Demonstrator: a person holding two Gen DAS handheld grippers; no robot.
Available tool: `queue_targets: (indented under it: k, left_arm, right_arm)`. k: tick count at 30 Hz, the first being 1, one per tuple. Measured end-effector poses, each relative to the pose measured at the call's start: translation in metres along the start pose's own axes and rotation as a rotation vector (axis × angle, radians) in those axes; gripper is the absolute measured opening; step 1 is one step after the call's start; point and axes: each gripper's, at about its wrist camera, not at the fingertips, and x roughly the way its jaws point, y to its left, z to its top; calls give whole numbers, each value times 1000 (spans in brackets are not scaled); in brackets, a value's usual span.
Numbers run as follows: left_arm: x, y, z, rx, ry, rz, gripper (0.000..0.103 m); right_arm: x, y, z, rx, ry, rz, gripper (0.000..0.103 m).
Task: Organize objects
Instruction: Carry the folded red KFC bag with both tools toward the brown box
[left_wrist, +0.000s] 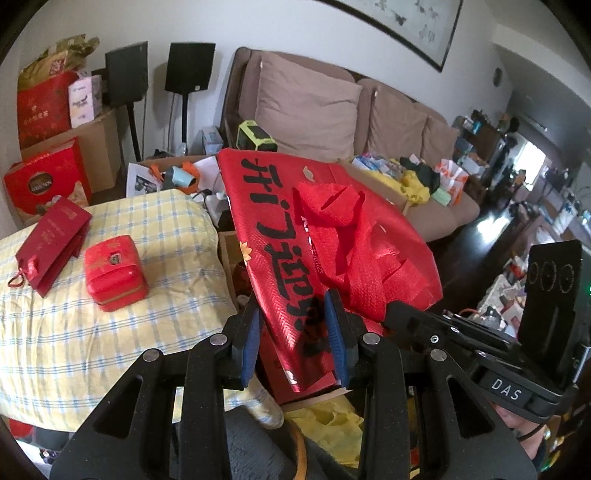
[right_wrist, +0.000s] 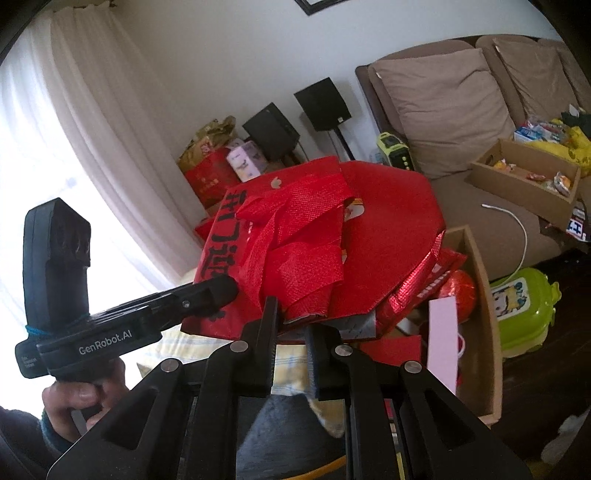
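Note:
A folded red woven bag (left_wrist: 332, 229) with black characters and loose red handles hangs in the air between both grippers. My left gripper (left_wrist: 293, 332) is shut on its lower printed edge, with the blue pads (left_wrist: 251, 343) on either side of the fabric. My right gripper (right_wrist: 291, 332) is shut on the bag (right_wrist: 369, 240) at its near edge, just under the bunched handles. Each gripper shows in the other's view: the right gripper (left_wrist: 397, 310) at the bag's right side, the left gripper (right_wrist: 221, 291) at its left side. A hand (right_wrist: 81, 402) holds the left tool.
A red tin box (left_wrist: 116, 273) and a small red paper bag (left_wrist: 51, 247) lie on a yellow checked cloth (left_wrist: 110, 343) at left. An open cardboard box (right_wrist: 480, 295) with red items sits below the bag at right. A brown sofa (right_wrist: 480, 210) carries another box and clutter.

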Motion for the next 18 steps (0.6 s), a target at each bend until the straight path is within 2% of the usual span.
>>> queue_targets:
  k: [10,18]
  left_arm:
    - [53,-11,-7,0,73,-11,32]
    - [93,-13,-18,-2,142,8,32]
  right_arm:
    - [14,-42,-7,44,41,-64,13]
    - [33,-72,-19,76,90,-94,13]
